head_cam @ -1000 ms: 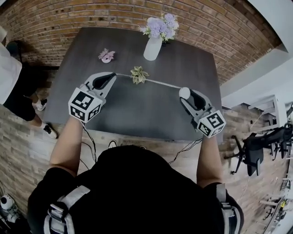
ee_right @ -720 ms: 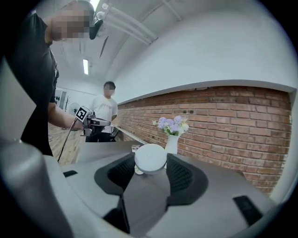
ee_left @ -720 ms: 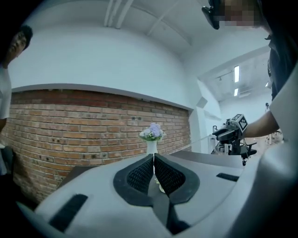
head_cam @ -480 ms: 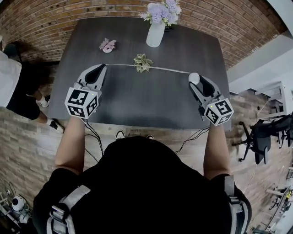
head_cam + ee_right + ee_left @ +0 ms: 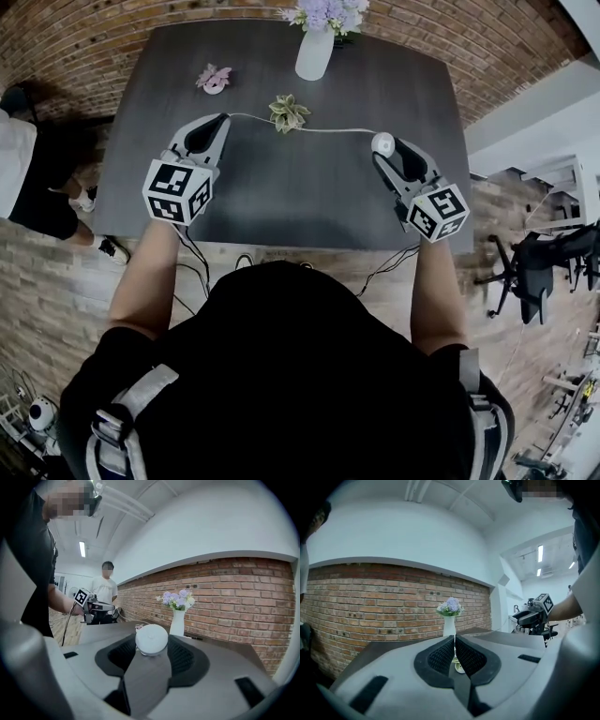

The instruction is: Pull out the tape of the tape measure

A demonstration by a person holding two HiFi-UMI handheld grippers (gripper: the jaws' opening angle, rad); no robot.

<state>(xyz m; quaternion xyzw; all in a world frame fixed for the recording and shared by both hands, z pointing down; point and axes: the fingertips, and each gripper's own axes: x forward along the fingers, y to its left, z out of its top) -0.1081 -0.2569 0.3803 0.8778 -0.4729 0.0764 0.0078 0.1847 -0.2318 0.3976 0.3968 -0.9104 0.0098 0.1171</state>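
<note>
Across the frame's upper middle, the tape (image 5: 328,129) looks largely out, left gripper (image 5: 218,126) pinching its end, right gripper (image 5: 383,153) clasping the case (image 5: 381,142).

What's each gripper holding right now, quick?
Left gripper: closed, pinching the end of the tape.
Right gripper: closed on the round white case.

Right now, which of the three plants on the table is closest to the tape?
The small green plant, mid-table: the tape runs right by it. The pink plant and the vase of purple flowers stand farther back.
</note>
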